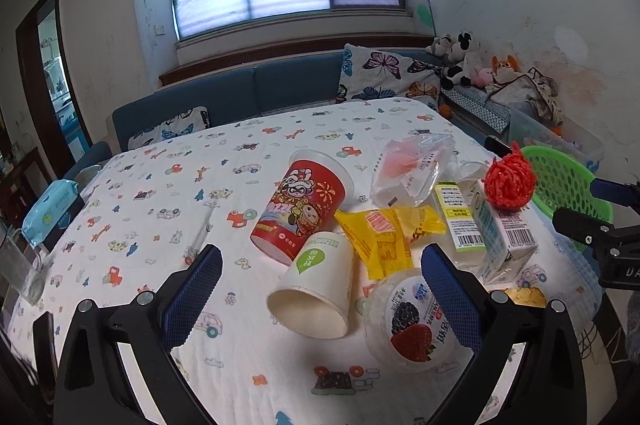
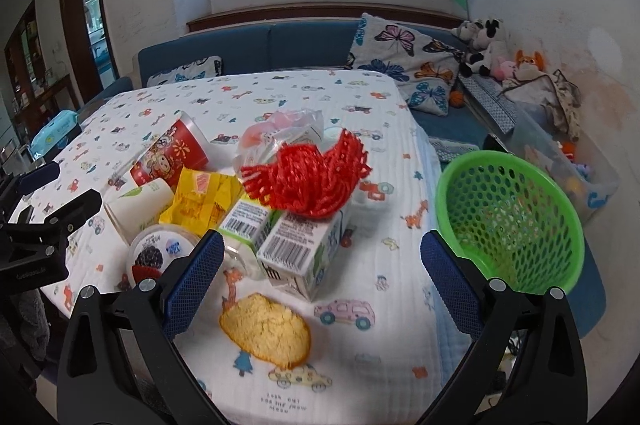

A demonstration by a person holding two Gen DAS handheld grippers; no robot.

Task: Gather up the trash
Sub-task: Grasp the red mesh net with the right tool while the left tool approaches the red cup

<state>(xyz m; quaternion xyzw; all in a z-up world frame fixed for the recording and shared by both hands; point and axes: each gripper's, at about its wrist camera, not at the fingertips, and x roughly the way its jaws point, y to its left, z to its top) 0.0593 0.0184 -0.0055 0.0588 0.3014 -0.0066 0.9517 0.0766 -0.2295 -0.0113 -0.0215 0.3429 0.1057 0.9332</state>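
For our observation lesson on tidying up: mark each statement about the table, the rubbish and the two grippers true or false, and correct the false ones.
1. The green basket is full of rubbish. False: it looks empty.
2. The red net lies on a carton. True.
3. The white paper cup stands upright. False: it lies on its side.
4. The left gripper and right gripper are open, holding nothing. True.

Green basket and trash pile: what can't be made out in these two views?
- Green basket: right wrist view, its floor is blurred behind the mesh; contents unclear.
- Milk carton: top hidden under the red net.
- Jelly cup: left wrist view, partly covered by the left hand-held gripper.
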